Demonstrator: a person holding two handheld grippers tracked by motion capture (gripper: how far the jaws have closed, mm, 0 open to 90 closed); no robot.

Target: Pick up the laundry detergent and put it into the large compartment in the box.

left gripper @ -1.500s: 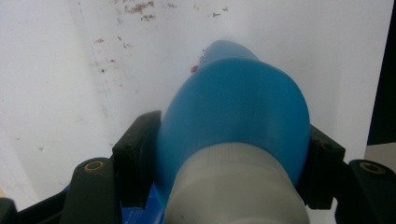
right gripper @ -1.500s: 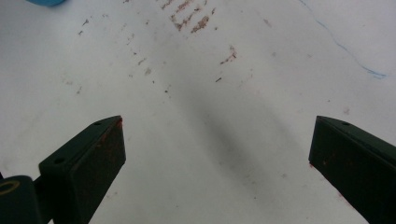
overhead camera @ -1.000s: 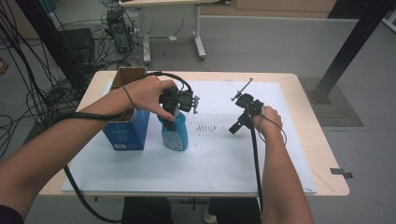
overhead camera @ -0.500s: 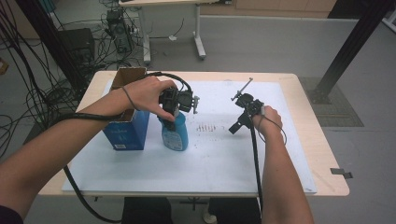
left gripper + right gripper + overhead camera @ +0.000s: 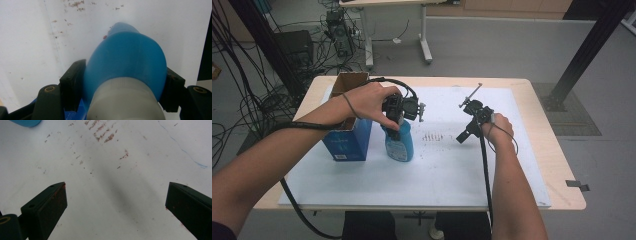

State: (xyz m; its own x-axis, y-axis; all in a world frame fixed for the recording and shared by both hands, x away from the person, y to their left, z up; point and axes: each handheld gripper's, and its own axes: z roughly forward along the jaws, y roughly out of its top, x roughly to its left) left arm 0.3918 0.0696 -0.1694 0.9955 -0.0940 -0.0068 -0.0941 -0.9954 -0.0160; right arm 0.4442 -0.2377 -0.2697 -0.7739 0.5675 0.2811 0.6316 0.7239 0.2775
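at centre left of the high view, the left gripper (image 5: pixel 398 131) clamps an upright blue plastic bottle (image 5: pixel 399 141) beside a blue cardboard box (image 5: pixel 346 142); centre right, the right gripper (image 5: pixel 462 136) hovers wide apart over the white sheet (image 5: pixel 447 165).

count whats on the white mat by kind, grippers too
blue bottle: 1
blue carton box, top open: 1
grippers: 2, the left gripper shut on the bottle, the right gripper open over the white mat
total: 4
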